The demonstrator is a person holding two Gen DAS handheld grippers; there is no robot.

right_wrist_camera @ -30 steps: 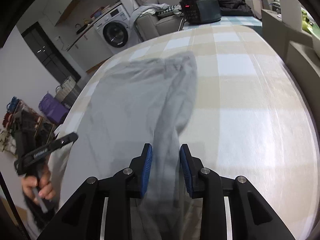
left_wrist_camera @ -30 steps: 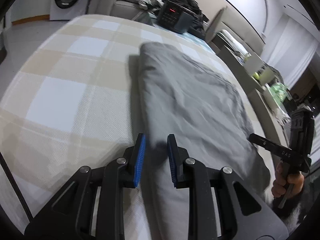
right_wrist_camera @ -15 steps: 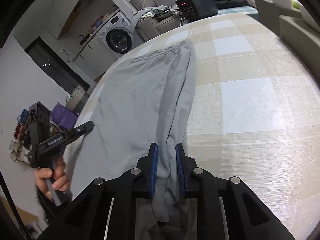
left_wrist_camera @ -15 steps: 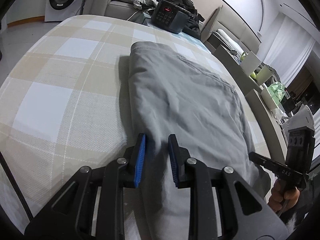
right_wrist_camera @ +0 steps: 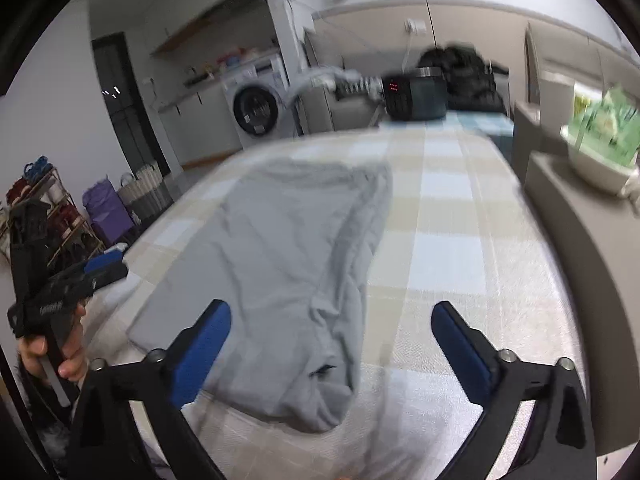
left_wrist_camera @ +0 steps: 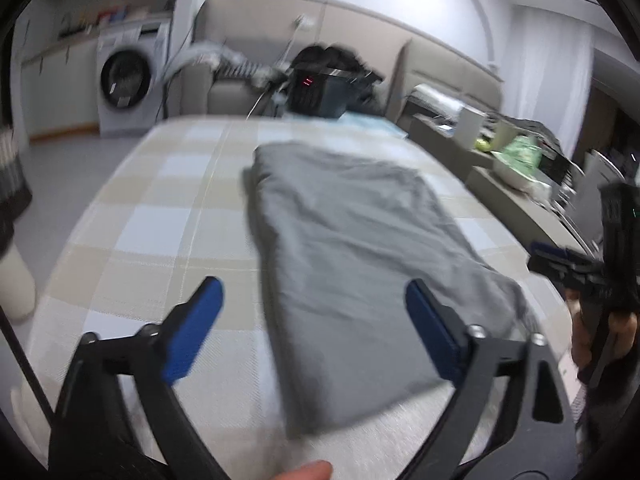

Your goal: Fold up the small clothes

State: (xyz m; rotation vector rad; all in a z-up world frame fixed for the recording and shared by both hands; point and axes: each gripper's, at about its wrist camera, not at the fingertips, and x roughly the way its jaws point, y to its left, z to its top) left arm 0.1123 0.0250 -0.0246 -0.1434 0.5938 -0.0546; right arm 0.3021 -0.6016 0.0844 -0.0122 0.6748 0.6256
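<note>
Garment: a grey garment [left_wrist_camera: 352, 264] lies flat on the checked bed [left_wrist_camera: 160, 216], folded lengthwise into a long strip that runs from the near edge toward the far end.
Near hem: the near end sits close to the bed's near edge; in the right wrist view it is bunched and rounded on its right corner.
Left gripper [left_wrist_camera: 316, 328]: jaws opening and wide apart, over the garment's near end; cloth shows between them, but the pads do not press on it.
Right gripper [right_wrist_camera: 332, 344]: jaws opening and wide apart, over the near end; the pads are clear of the cloth.
Surroundings: a dark appliance [left_wrist_camera: 320, 92] stands at the far end of the bed, well apart from the garment; a washing machine [right_wrist_camera: 256, 108] stands beyond, to the left.
Image quality: both views are motion-blurred, so fine creases cannot be confirmed.
Stage, judged: lengthwise fold laid down, cross fold not yet made.
Risk 1: the bunched near-right corner could be trapped inside the next fold, leaving a lump.
Risk 2: a grip on the top layer only would peel the strip open.
Risk 3: uneven lifting by the two grippers would skew the edges.
Risk 4: dragging toward the near edge could pull the hem off the bed.
</note>
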